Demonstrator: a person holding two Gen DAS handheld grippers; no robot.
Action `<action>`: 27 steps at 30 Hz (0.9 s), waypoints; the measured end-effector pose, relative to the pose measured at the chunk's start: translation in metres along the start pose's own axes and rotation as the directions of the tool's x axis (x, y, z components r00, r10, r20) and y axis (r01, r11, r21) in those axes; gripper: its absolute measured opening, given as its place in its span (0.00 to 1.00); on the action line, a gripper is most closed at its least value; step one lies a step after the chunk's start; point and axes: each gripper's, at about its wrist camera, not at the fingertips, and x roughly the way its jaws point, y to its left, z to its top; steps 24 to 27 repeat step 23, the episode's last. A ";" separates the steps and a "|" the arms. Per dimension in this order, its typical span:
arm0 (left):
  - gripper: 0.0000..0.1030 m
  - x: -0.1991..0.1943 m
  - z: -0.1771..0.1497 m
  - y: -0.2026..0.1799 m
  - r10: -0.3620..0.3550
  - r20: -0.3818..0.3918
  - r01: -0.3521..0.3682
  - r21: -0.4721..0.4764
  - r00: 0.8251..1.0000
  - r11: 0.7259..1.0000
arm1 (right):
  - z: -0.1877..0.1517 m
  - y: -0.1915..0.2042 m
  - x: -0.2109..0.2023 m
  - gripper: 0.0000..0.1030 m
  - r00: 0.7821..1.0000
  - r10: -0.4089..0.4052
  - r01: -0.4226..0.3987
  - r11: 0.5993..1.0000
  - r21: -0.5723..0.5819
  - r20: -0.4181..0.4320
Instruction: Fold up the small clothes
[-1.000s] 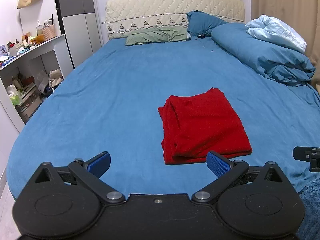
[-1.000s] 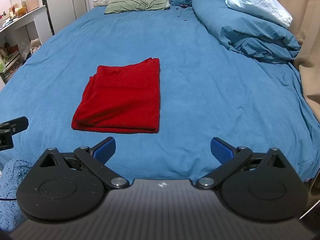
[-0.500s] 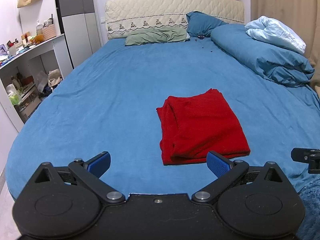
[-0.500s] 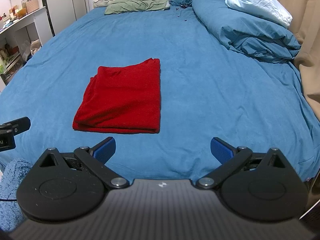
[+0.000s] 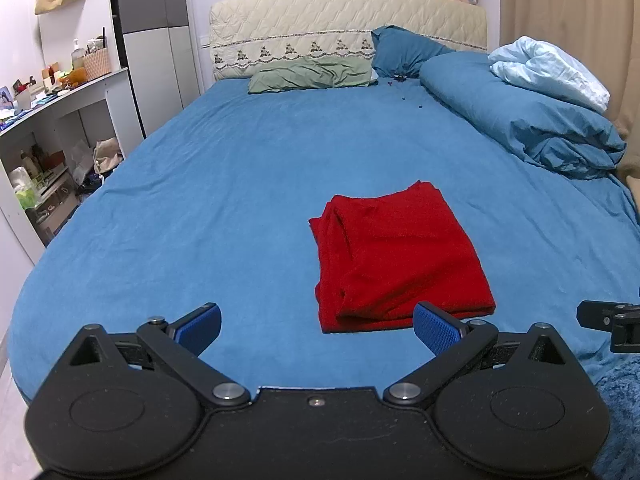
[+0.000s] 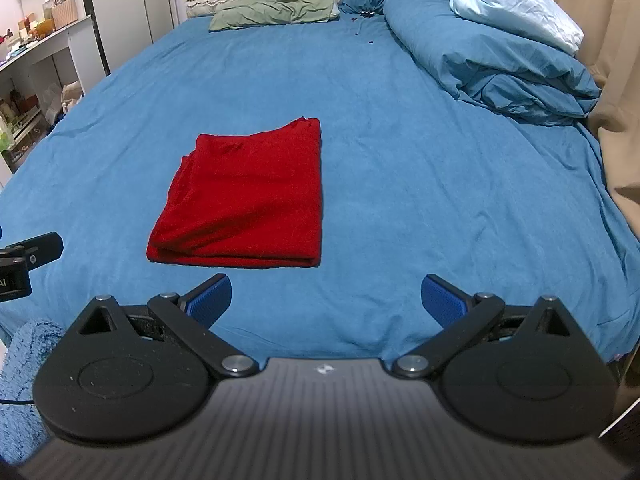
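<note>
Cloth (image 5: 400, 260) is seen folded into a neat red rectangle on the bed (image 5: 240, 180), just ahead of both grippers. Hardly anything is changed from a second ago; left gripper (image 5: 316, 326) and right gripper (image 6: 326, 298) are kept wide open, nothing held, so folding looks pretty much done.
</note>
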 end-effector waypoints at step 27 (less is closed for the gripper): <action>1.00 -0.003 0.002 0.014 0.004 0.027 -0.003 -0.026 1.000 1.000 | 0.003 0.004 -0.002 1.00 1.000 0.006 -0.006 1.000 0.007 0.009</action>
